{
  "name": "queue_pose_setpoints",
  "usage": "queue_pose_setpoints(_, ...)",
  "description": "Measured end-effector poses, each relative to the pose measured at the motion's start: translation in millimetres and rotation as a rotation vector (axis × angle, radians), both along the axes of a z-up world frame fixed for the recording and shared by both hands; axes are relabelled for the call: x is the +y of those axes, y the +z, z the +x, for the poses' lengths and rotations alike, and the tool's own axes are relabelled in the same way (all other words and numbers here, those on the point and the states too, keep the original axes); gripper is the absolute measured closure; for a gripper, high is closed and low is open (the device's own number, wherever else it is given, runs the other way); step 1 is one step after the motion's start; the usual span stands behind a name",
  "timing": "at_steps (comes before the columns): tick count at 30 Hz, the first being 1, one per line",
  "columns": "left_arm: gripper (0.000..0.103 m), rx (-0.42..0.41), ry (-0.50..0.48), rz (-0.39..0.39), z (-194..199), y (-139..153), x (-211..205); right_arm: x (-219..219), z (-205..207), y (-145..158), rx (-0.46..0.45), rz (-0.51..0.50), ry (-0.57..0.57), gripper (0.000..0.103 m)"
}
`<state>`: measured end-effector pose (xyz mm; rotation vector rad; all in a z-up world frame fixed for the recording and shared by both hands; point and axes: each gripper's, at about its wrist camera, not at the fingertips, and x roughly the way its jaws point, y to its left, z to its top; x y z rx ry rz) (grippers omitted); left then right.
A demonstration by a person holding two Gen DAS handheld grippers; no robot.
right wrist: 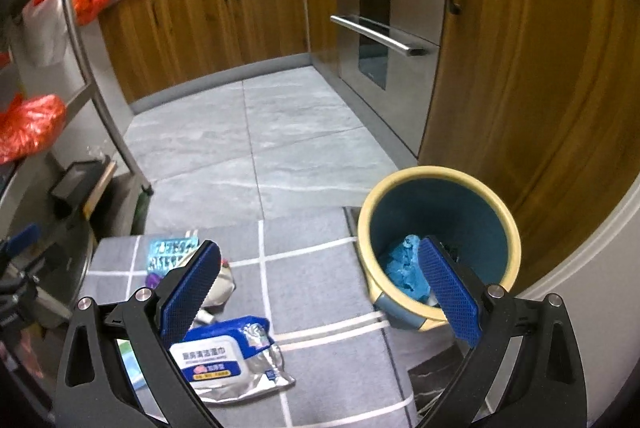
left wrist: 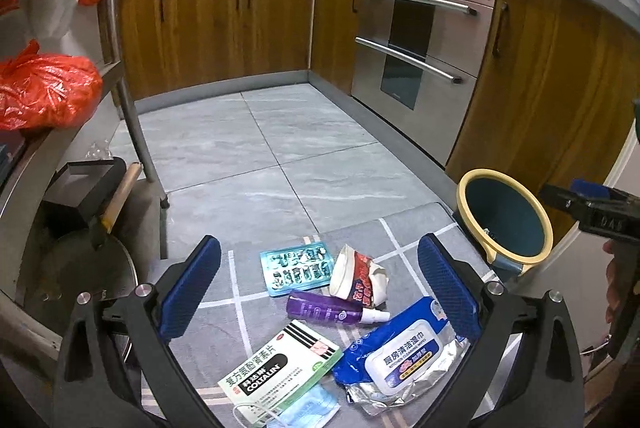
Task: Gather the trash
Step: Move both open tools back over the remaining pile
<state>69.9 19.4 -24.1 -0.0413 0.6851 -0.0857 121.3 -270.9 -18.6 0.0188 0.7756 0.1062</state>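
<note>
Blue pads face each other on our left gripper (left wrist: 319,286), and its fingers are spread wide with nothing between them. Just ahead of it, on the grey mat (left wrist: 224,312), we see the trash: a teal pill pack (left wrist: 297,269), a crushed cup (left wrist: 358,276), a purple bottle (left wrist: 328,313), a white box (left wrist: 280,376), a blue wipes pack (left wrist: 404,352) and a blue mask (left wrist: 308,410). They lie close together, some touching.

Our right gripper (right wrist: 319,286) is spread wide too and holds nothing. The bin (right wrist: 508,228) stands ahead of it on the right, beside the wood cabinet (right wrist: 540,48). Something blue and crumpled (right wrist: 404,268) lies inside the bin. The wipes pack (right wrist: 228,360) lies just under its left finger.
</note>
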Motion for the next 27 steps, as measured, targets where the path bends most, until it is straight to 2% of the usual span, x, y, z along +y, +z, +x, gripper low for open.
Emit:
queue_pose_setpoints(6, 0.006, 0.022, 0.014, 0.026, -1, -6, 13, 9, 6, -14, 0.042, -0.013, 0.009, 0.005)
queue_pose_setpoints(9, 0.006, 0.027, 0.037, -0.009, 0, -5, 23, 13, 10, -20, 0.057, -0.016, 0.011, 0.005)
queue_pose_setpoints(13, 0.006, 0.052, 0.054, 0.003, 2, -10, 26, 20, 14, -30, 0.078, -0.046, 0.035, 0.005)
queue_pose_setpoints(19, 0.006, 0.073, 0.070, -0.036, 5, -12, 26, 17, 17, -35, 0.089, -0.047, 0.036, 0.005)
queue_pose_setpoints(25, 0.006, 0.104, 0.052, -0.006, 12, -22, 18, 12, 24, -54, 0.156, -0.011, 0.021, 0.005)
queue_pose_setpoints(27, 0.006, 0.124, 0.032, 0.031, 18, -31, 13, 14, 28, -64, 0.188, 0.000, 0.027, 0.005)
